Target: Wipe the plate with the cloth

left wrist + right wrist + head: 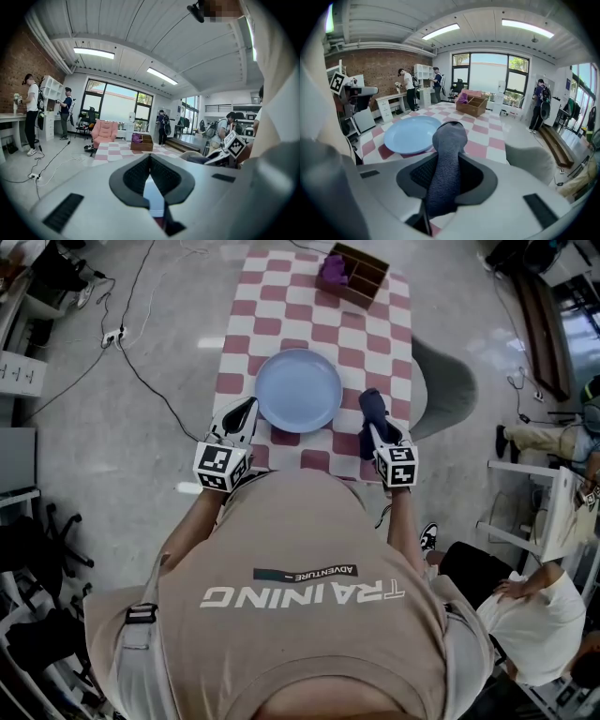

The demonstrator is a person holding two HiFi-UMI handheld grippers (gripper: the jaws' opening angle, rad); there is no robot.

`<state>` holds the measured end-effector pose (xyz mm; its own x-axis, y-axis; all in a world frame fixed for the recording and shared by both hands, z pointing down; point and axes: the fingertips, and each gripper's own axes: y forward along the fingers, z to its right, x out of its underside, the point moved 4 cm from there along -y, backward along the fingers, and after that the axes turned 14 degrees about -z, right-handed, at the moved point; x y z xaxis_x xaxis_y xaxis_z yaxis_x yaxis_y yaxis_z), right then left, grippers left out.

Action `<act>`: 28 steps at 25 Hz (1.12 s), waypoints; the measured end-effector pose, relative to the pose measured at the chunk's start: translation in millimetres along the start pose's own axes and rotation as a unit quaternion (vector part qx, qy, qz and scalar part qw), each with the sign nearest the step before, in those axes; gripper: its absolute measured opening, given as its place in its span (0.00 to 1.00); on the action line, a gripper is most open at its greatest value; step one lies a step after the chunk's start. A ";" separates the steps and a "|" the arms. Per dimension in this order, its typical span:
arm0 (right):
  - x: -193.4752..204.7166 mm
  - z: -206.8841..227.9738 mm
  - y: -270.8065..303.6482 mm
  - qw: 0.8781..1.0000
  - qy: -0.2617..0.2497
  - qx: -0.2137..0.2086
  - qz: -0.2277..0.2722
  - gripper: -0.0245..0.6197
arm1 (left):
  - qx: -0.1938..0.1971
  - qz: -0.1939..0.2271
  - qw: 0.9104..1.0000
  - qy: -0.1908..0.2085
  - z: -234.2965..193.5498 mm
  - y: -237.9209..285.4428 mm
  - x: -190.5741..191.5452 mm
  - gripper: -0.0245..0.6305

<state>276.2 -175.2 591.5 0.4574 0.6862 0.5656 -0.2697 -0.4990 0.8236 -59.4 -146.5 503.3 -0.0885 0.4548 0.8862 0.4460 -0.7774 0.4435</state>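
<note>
Bright daylight, sharp centre, fisheye-warped dark edges.

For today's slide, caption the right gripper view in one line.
Right gripper clamps the grey-blue cloth, with the pale blue plate ahead on the checked tablecloth.
</note>
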 end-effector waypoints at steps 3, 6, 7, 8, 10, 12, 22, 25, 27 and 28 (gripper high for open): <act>-28.8 -5.9 -11.3 0.999 -0.026 -0.015 0.024 0.24 | 0.005 0.004 1.000 -0.002 0.6 2.0 -3.3 0.06; -56.5 -13.4 -14.1 0.997 -0.054 -0.033 0.043 0.24 | 0.009 0.013 1.000 0.000 -1.0 5.3 -9.4 0.06; -64.9 -16.3 -13.8 0.996 -0.063 -0.036 0.049 0.24 | 0.009 0.016 1.000 0.000 -1.7 6.0 -10.8 0.06; -72.1 -19.3 -12.7 0.995 -0.071 -0.039 0.054 0.24 | 0.009 0.018 1.000 0.000 -2.4 6.2 -11.7 0.06; -82.3 -25.1 -7.9 0.994 -0.082 -0.049 0.058 0.24 | 0.009 0.021 1.000 0.000 -3.5 6.6 -12.1 0.06; -91.4 -32.3 -1.5 0.992 -0.092 -0.060 0.057 0.24 | 0.007 0.023 1.000 -0.001 -5.4 7.0 -11.7 0.06; -116.5 -70.9 56.1 0.983 -0.151 -0.101 0.023 0.24 | -0.027 0.027 0.999 -0.025 -26.5 -7.2 0.9 0.06; -112.1 -78.2 80.2 0.981 -0.157 -0.110 -0.001 0.24 | -0.037 0.026 0.998 -0.033 -32.6 -11.7 5.7 0.06; -106.1 -82.7 95.3 0.980 -0.162 -0.111 -0.024 0.24 | -0.042 0.022 0.998 -0.037 -35.2 -16.5 10.4 0.06; -103.5 -84.7 102.7 0.979 -0.167 -0.107 -0.038 0.24 | -0.044 0.020 0.998 -0.037 -36.9 -19.6 12.2 0.06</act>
<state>129.4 -252.7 621.2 0.7251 0.4885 0.4854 -0.3793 -0.3051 0.8735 -102.2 -141.8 510.4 -0.0046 0.4510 0.8925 0.3680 -0.8291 0.4209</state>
